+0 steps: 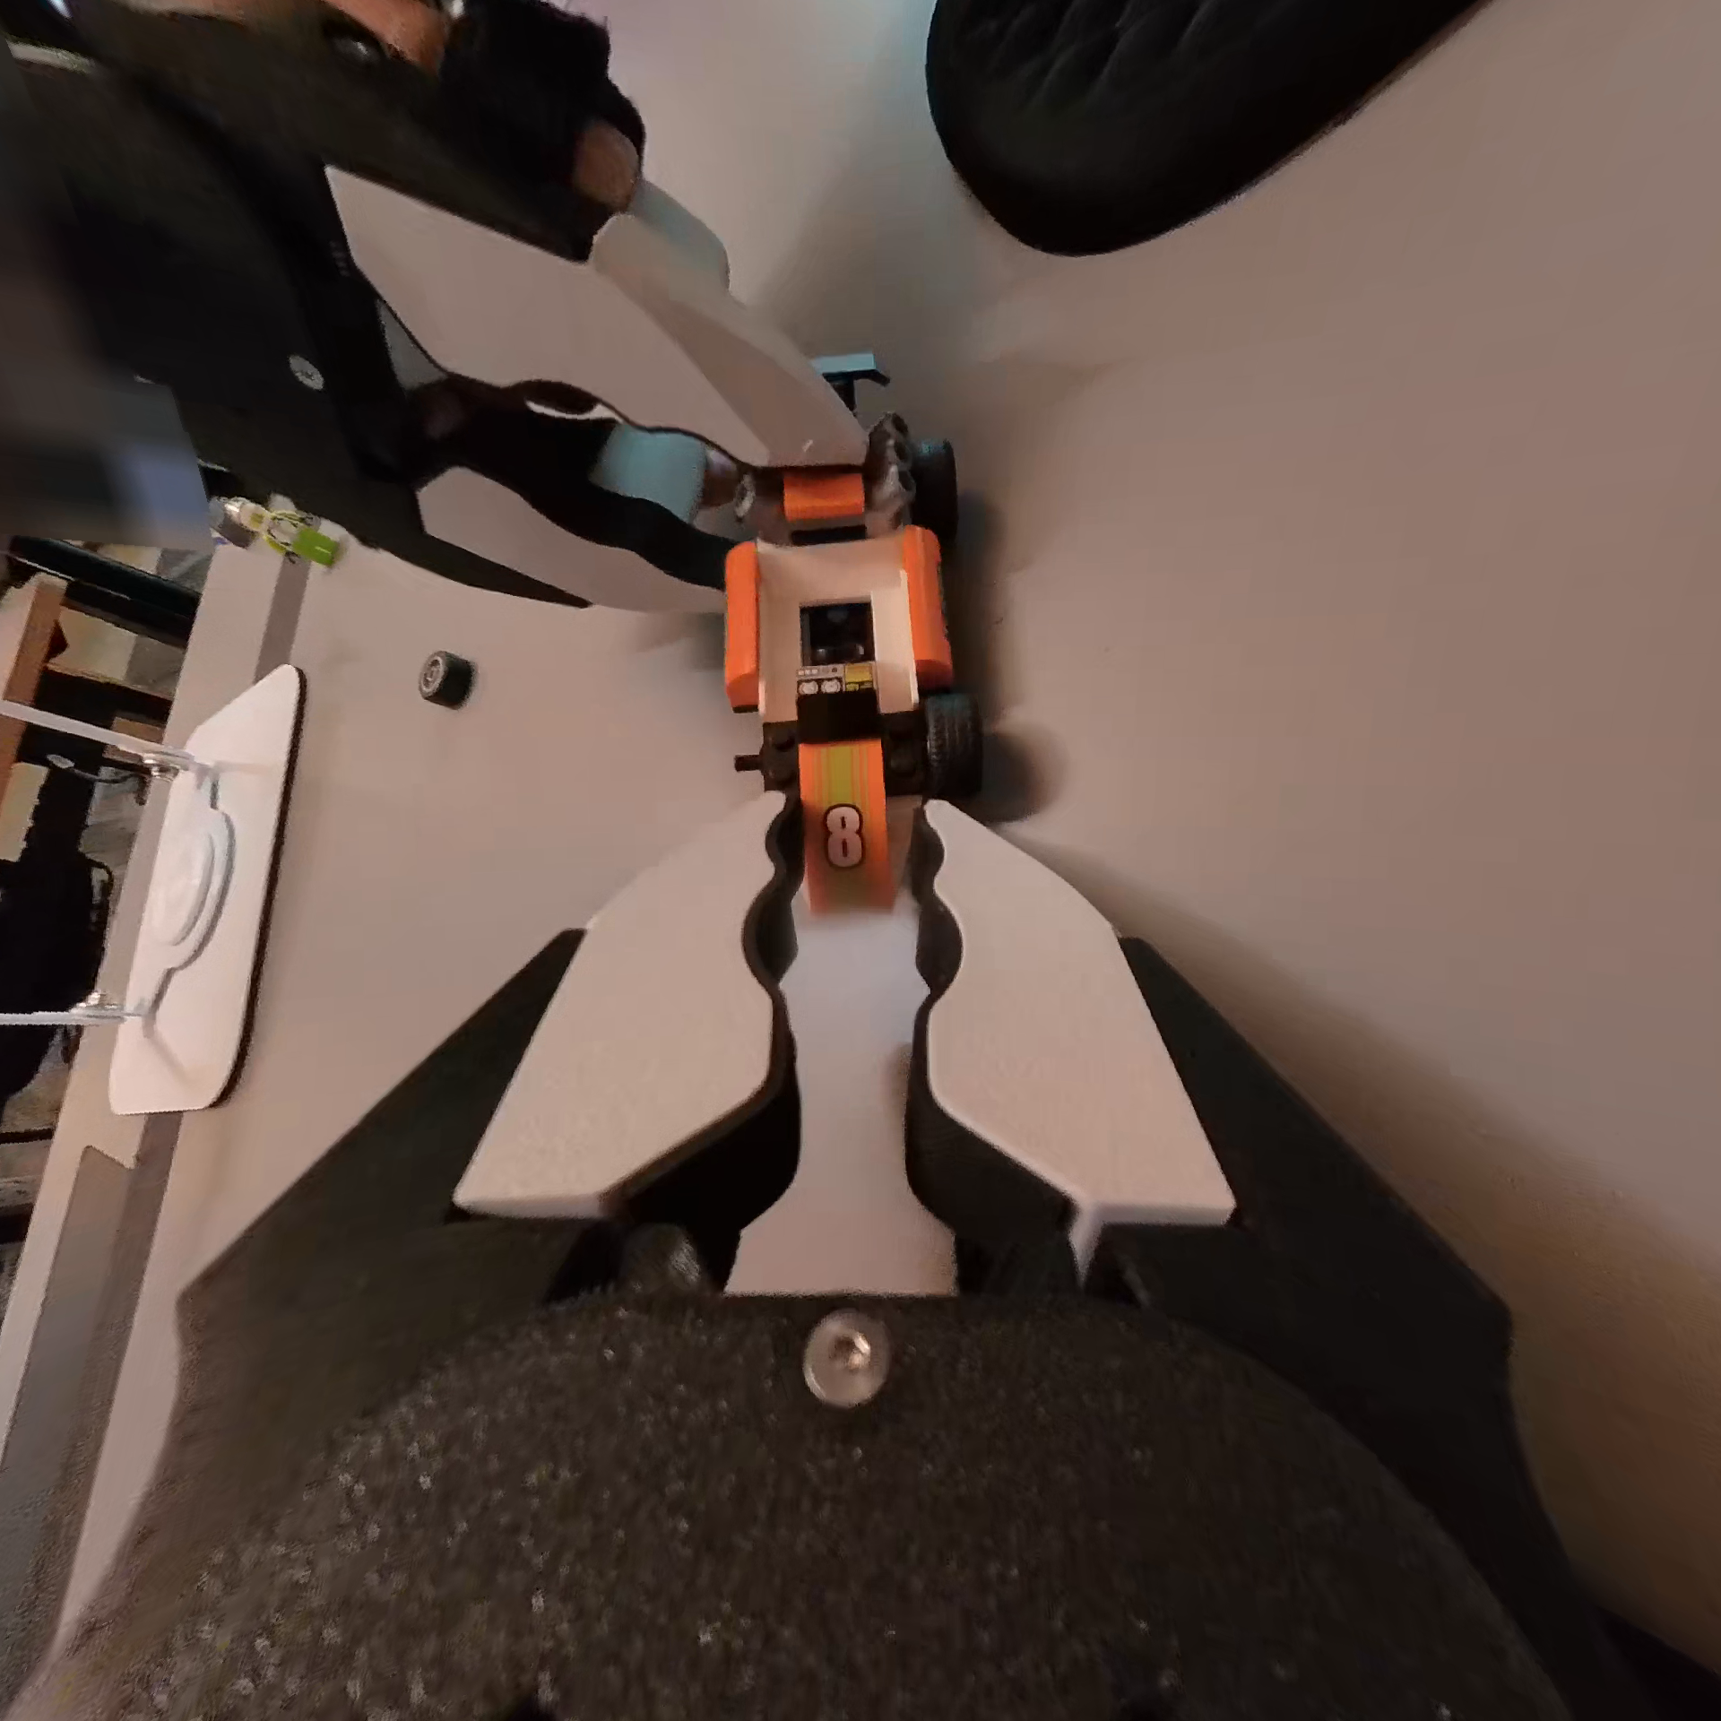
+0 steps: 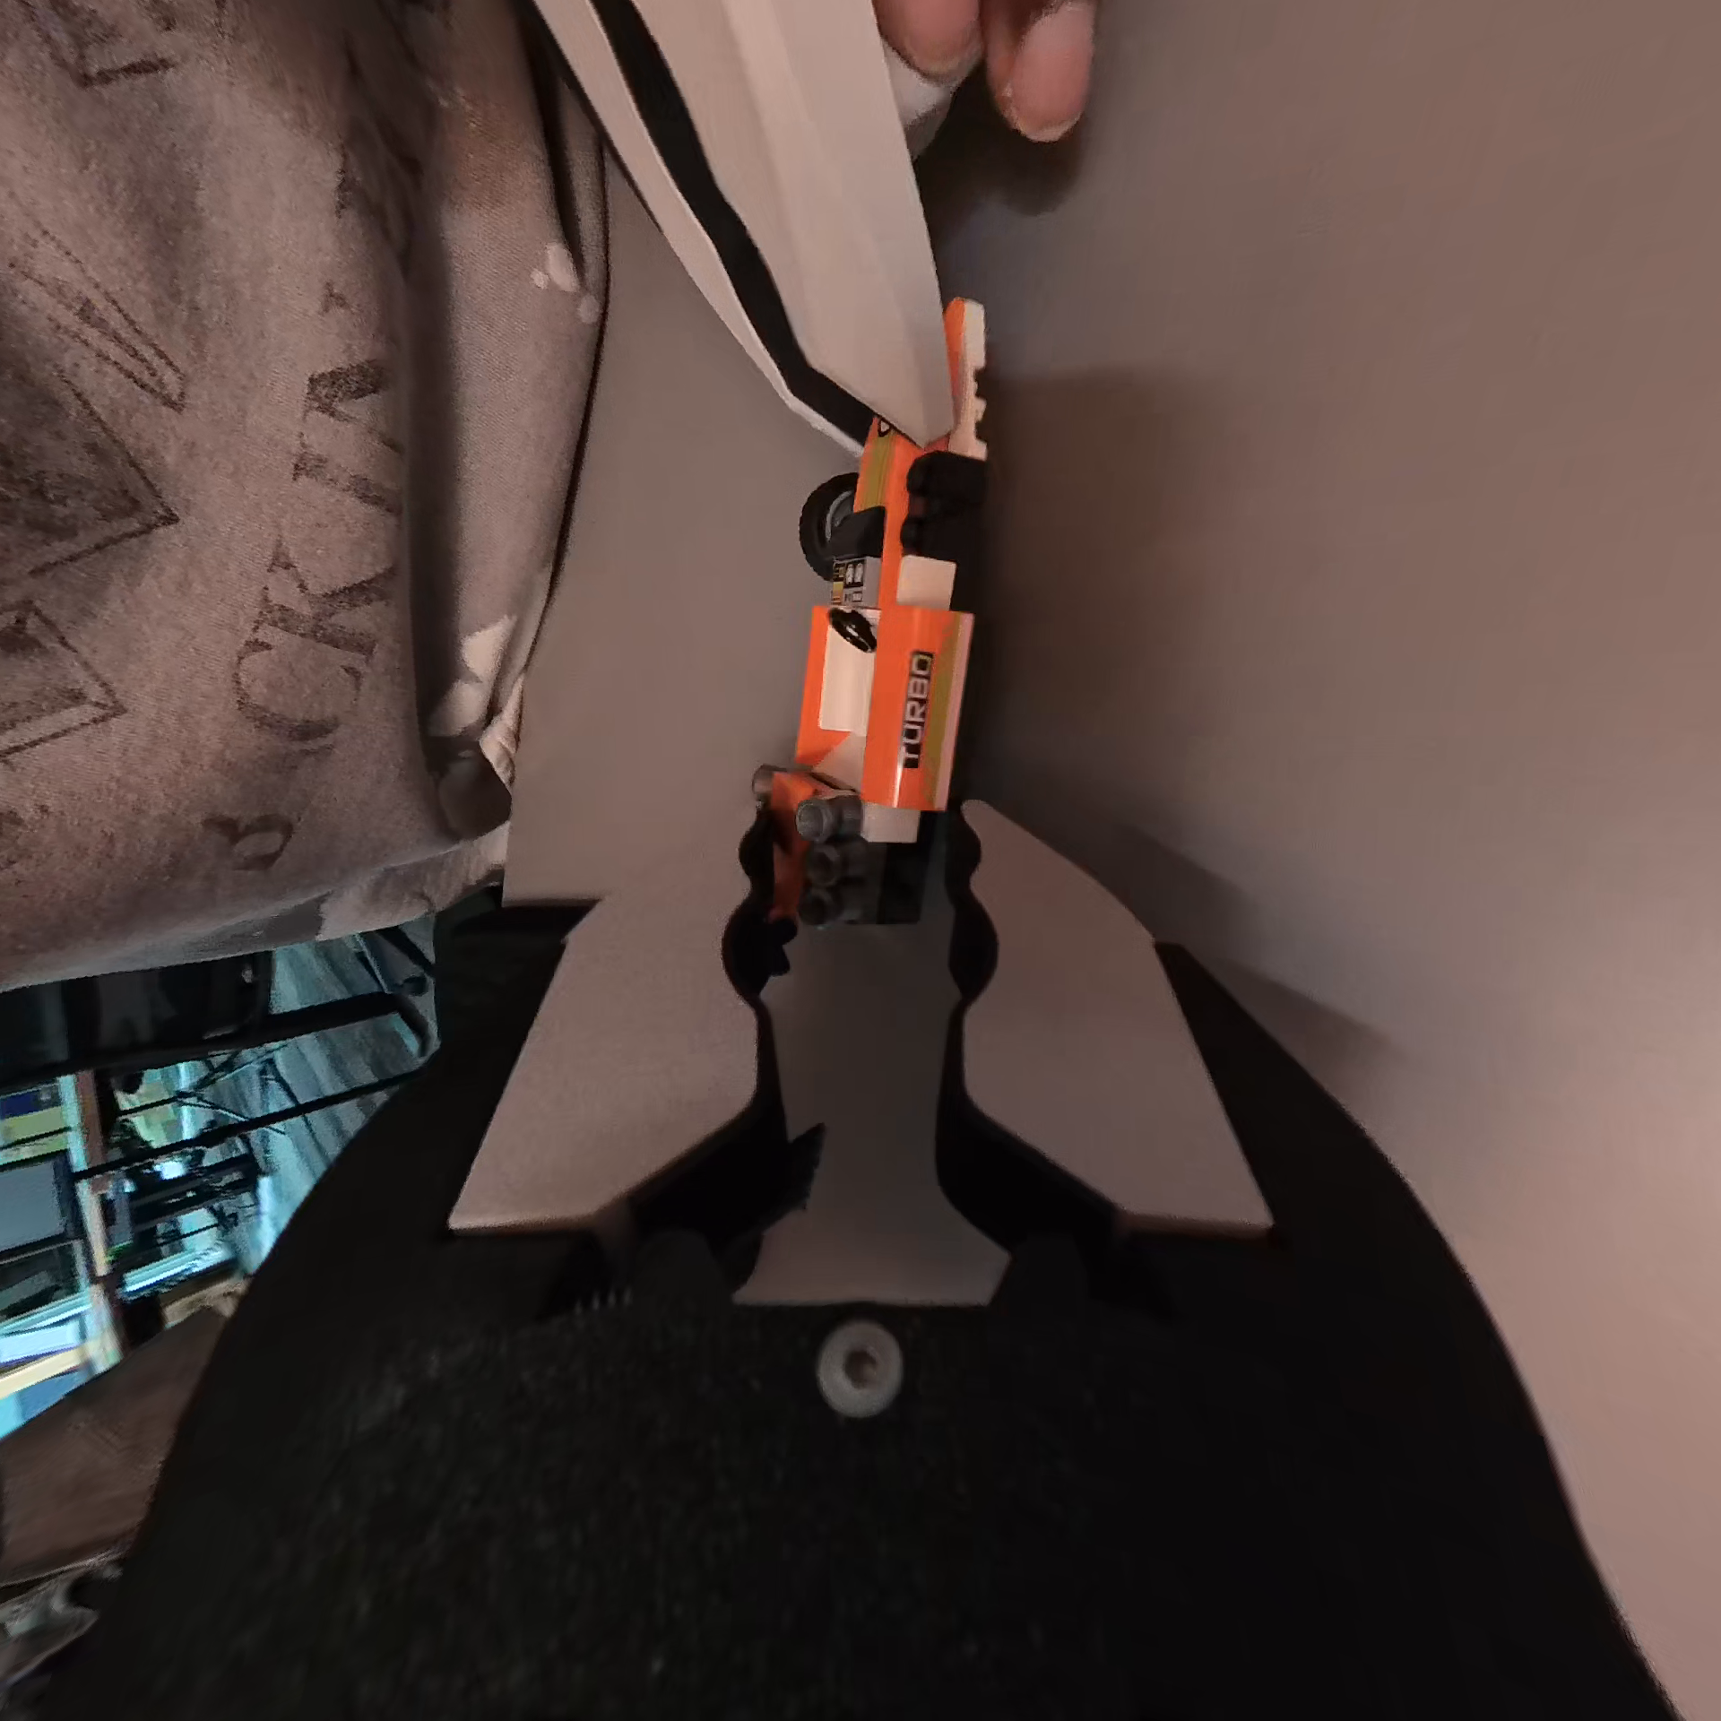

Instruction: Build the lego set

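Here the orange lego car (image 1: 843, 643) is held above the white table (image 1: 1304, 745), nose clamped by the left gripper (image 1: 849, 866), rear clamped by the right gripper (image 2: 861, 875). A loose wheel (image 1: 445, 678) (lying well apart) probably must be fetched next, calling for one grip's release.

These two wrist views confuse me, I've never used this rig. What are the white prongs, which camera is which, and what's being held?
The white prongs are the fingers of two hand-held grippers; a person squeezes each one, no robot arm. Each camera sits on its own gripper, looking along the fingers.

In the left wrist view, the left gripper clamps the nose of the orange and white lego car, and the other gripper reaches in at its rear.

The right wrist view shows the right gripper closed on the car's dark rear engine end.

A loose small wheel lies on the white table; the car's near front axle is a bare pin.
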`<state>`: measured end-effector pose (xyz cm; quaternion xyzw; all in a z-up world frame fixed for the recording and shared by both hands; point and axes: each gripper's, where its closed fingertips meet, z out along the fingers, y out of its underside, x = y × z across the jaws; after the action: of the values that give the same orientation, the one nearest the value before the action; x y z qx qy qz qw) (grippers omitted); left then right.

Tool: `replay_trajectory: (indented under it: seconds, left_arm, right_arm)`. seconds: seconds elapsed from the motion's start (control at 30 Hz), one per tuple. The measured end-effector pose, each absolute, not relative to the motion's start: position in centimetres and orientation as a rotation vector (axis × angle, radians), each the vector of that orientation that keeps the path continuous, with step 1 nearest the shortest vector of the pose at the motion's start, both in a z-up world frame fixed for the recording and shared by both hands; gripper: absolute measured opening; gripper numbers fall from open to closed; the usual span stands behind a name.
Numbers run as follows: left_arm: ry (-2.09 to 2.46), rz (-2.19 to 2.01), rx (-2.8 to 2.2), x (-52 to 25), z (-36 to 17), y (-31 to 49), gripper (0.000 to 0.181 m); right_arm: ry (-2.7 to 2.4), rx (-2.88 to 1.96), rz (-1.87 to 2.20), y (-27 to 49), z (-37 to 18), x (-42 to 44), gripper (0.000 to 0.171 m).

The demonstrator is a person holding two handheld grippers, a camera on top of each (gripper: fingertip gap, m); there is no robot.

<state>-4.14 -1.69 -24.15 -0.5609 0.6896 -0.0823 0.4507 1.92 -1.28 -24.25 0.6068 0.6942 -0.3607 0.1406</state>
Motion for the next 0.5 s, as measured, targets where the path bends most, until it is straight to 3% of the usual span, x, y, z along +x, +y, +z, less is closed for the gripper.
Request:
replay_trajectory:
  seconds: [0.4,0.5]
  left_arm:
    - [1.673,-0.242,-1.333,-3.8,-23.0,-2.2,0.017]
    - [1.67,-0.269,-1.345,-3.8,-23.2,-2.3,0.03]
  right_arm:
    - [2.052,1.856,-1.104,-1.9,-23.7,2.0,0.027]
    - [2.052,1.903,-1.129,-1.9,-23.7,2.0,0.027]
